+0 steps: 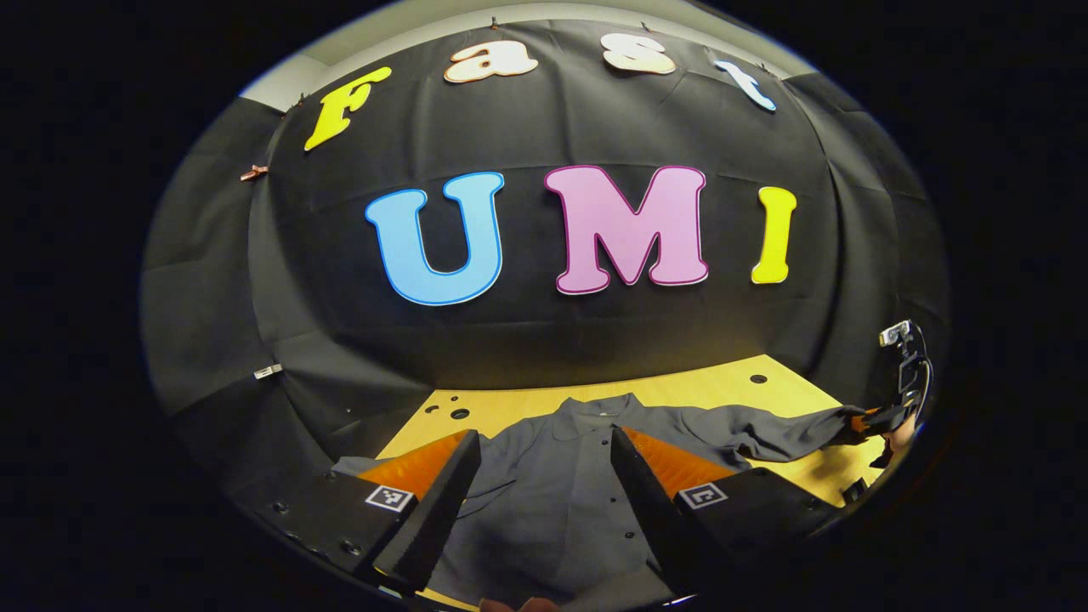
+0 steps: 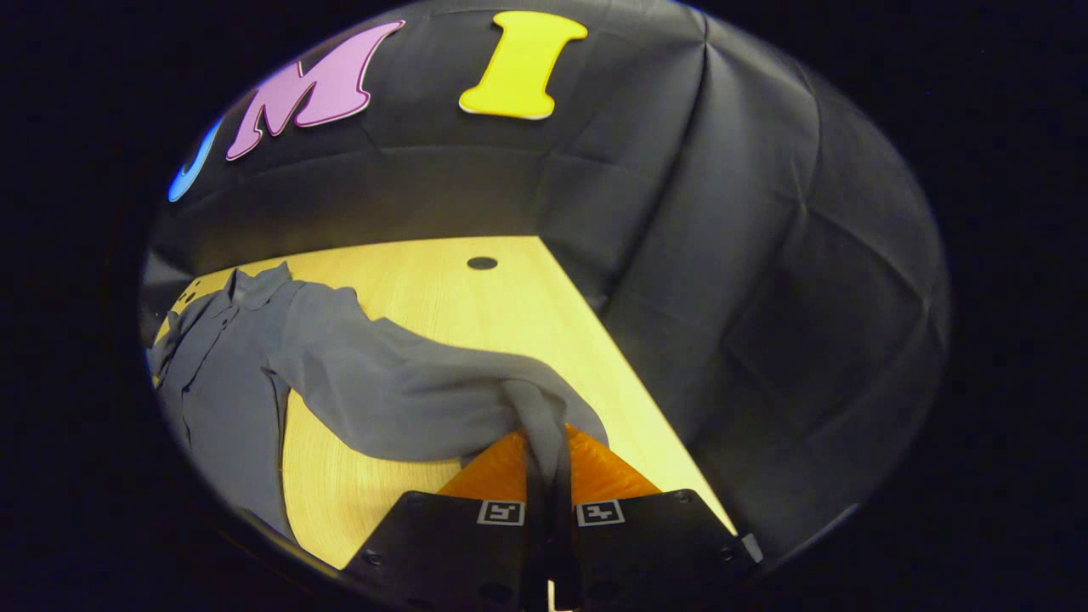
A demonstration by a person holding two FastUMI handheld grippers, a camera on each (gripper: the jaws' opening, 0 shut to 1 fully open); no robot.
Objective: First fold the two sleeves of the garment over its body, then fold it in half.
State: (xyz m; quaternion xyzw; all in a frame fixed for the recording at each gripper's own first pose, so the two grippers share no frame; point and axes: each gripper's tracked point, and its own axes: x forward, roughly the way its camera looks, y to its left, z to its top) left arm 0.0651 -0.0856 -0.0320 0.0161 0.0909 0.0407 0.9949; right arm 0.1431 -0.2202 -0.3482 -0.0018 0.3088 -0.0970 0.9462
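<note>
A black cloth wall [image 1: 544, 340] backs a pale wooden counter [image 2: 476, 306]. On it lies a grey shirt [image 1: 544, 493], collar toward the wall, its body spread flat; its near hem is cut off at the bottom of the left gripper view. The left claw [image 1: 544, 484] hangs over the shirt's body, fingers wide apart, gripping nothing. The right claw [image 2: 544, 476] is pressed together on the cuff of the sleeve [image 2: 408, 391], which stretches, lifted off the counter, from the body to the claw. The cuff's end is hidden between the fingers.
</note>
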